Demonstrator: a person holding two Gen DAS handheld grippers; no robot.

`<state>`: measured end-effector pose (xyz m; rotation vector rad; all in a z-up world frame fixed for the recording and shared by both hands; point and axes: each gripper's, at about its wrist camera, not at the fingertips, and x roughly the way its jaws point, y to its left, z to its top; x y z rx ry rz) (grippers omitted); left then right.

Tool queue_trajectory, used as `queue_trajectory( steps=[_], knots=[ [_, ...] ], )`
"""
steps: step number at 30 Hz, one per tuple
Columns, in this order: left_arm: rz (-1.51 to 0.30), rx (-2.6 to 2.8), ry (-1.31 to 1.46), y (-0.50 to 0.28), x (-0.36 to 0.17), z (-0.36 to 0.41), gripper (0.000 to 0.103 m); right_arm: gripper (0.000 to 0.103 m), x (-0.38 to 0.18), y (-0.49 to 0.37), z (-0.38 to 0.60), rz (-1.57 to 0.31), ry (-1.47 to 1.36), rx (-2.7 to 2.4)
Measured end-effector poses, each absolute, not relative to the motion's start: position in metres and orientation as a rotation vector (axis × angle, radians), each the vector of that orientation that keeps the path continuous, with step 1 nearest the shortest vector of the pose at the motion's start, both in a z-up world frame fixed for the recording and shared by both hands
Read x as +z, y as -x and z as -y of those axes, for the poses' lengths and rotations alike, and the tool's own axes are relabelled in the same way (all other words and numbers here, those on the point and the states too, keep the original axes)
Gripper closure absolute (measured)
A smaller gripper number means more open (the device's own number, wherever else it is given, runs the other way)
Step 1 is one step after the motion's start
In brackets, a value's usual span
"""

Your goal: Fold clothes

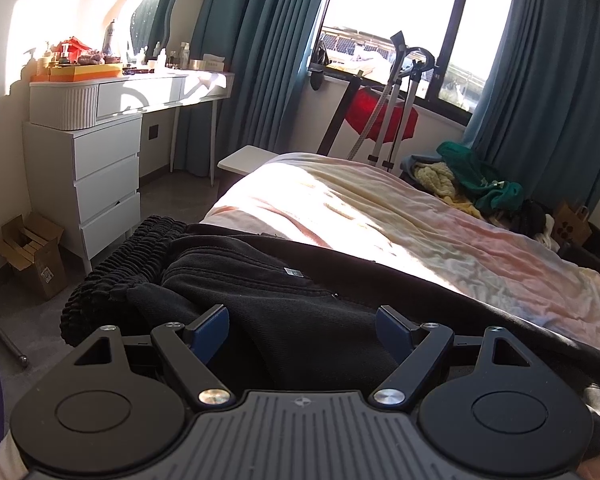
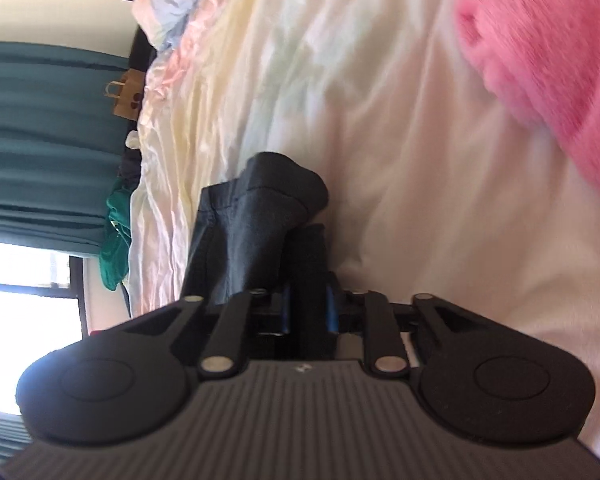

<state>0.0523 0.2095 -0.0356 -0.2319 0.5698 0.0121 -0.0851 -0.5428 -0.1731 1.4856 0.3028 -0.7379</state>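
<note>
Black trousers (image 1: 260, 292) lie across the near edge of the bed, their ruffled elastic waistband (image 1: 112, 276) hanging off to the left. My left gripper (image 1: 302, 332) hovers just over them, open wide, with the dark cloth lying between its blue pads (image 1: 210, 332) without being pinched. In the rolled right wrist view, my right gripper (image 2: 309, 308) is shut on a folded end of the same dark trousers (image 2: 256, 224), which stands up from the pastel bedsheet (image 2: 380, 160).
A fluffy pink item (image 2: 548, 60) lies on the sheet near the right gripper. A pile of clothes (image 1: 472, 184) sits at the bed's far side. A white dresser (image 1: 100, 184), a cardboard box (image 1: 32, 256) and a steamer stand (image 1: 392, 112) surround the bed.
</note>
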Motion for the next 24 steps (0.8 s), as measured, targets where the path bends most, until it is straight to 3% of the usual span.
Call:
queue_trajectory(
  steps=[6, 13, 19, 21, 24],
  knots=[
    [-0.562, 0.018, 0.223, -0.049, -0.034, -0.21, 0.021, 0.097, -0.147, 0.085, 0.547, -0.191, -1.363, -0.71],
    [-0.549, 0.014, 0.221, -0.045, -0.029, -0.211, 0.021, 0.097, -0.191, 0.093, 0.563, -0.255, -1.567, -0.753],
    [-0.55, 0.005, 0.192, -0.042, -0.029, -0.207, 0.021, 0.092, -0.196, 0.106, 0.553, -0.215, -1.674, -0.656],
    [-0.55, 0.01, 0.184, -0.04, -0.029, -0.206, 0.021, 0.088, -0.193, 0.111, 0.547, -0.205, -1.694, -0.659],
    [-0.552, 0.011, 0.188, -0.038, -0.028, -0.207, 0.021, 0.053, -0.187, 0.116, 0.541, -0.207, -1.696, -0.68]
  ],
)
